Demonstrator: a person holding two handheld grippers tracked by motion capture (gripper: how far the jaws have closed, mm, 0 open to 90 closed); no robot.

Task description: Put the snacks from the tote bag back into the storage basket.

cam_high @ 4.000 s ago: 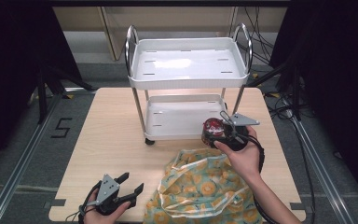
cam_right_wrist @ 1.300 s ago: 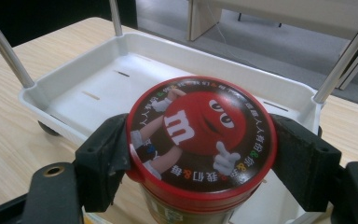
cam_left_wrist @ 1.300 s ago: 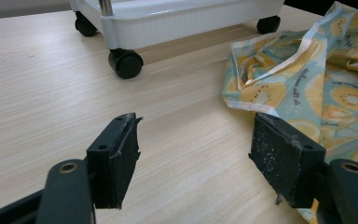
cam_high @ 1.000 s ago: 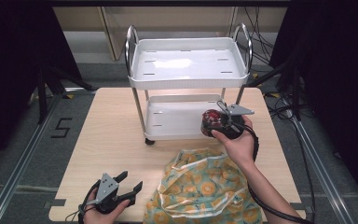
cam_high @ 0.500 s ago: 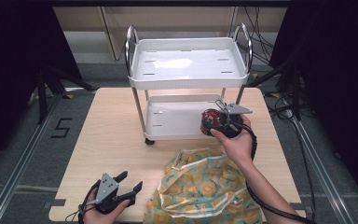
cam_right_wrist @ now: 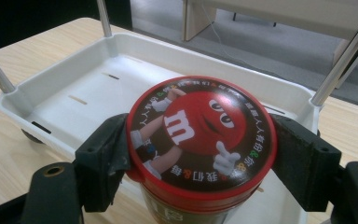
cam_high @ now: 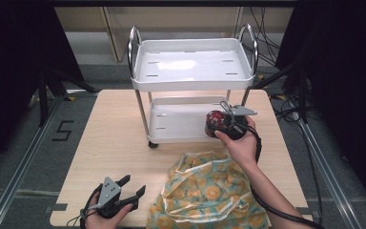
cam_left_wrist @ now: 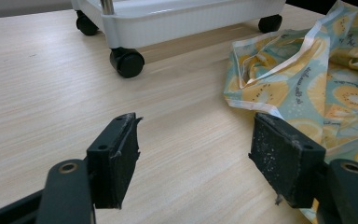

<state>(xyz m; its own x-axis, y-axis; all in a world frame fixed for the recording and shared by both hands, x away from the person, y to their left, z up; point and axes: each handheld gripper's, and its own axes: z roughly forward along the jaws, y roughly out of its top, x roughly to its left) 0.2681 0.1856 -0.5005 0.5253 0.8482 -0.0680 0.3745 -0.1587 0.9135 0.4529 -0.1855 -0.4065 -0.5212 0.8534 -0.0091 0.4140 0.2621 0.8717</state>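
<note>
Right then, the right hand-held gripper (cam_high: pixel 225 125) squeezed the red candy jar (cam_right_wrist: pixel 200 140) over the cart's (cam_high: pixel 190 86) bottom shelf; the left hand-held gripper (cam_high: pixel 132 190) stayed wide open, holding nothing, near the cart.

Lab recording bay: black curtains (cam_high: pixel 9 71), floor rails (cam_high: pixel 24 167), loose cables (cam_high: pixel 267 45).

Left gripper (cam_left_wrist: pixel 193 156) hovered low over wooden table (cam_left_wrist: pixel 42 93), jaws wide apart, nothing between; fruit-print bag (cam_left_wrist: pixel 307 79) lay right; cart wheel (cam_left_wrist: pixel 127 62) stood ahead
</note>
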